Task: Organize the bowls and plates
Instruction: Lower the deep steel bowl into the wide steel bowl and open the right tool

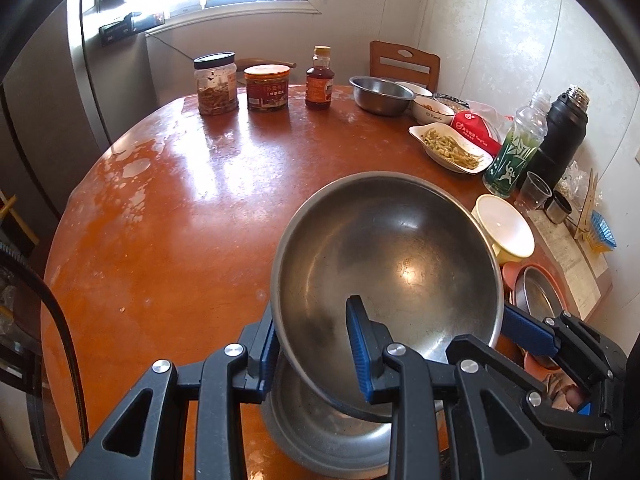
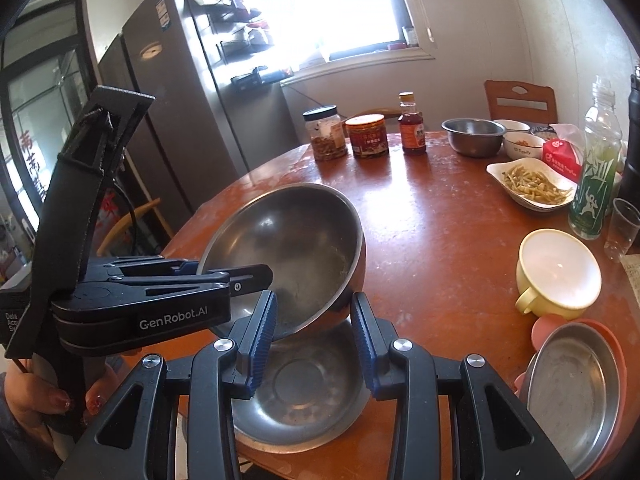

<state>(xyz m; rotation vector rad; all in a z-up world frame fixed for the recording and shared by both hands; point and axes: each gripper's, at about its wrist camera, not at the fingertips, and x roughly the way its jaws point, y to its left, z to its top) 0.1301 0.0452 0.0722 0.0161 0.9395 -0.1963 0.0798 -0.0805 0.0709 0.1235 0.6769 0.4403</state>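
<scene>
My left gripper (image 1: 314,354) is shut on the rim of a large steel bowl (image 1: 400,264), one finger inside and one outside, and holds it tilted above a second steel bowl (image 1: 320,440) on the round wooden table (image 1: 180,208). In the right wrist view the held bowl (image 2: 296,248) hangs over the lower bowl (image 2: 300,392), and the left gripper (image 2: 224,280) shows side-on at the left. My right gripper (image 2: 314,344) is open, its fingers on either side of the held bowl's underside, touching nothing I can make out.
A steel plate on a pink plate (image 2: 576,392) lies at the right edge, with a yellow cup (image 2: 556,272) behind it. Further back stand a plate of food (image 2: 532,188), a steel bowl (image 2: 474,136), white bowls, jars, bottles and a flask (image 1: 560,140).
</scene>
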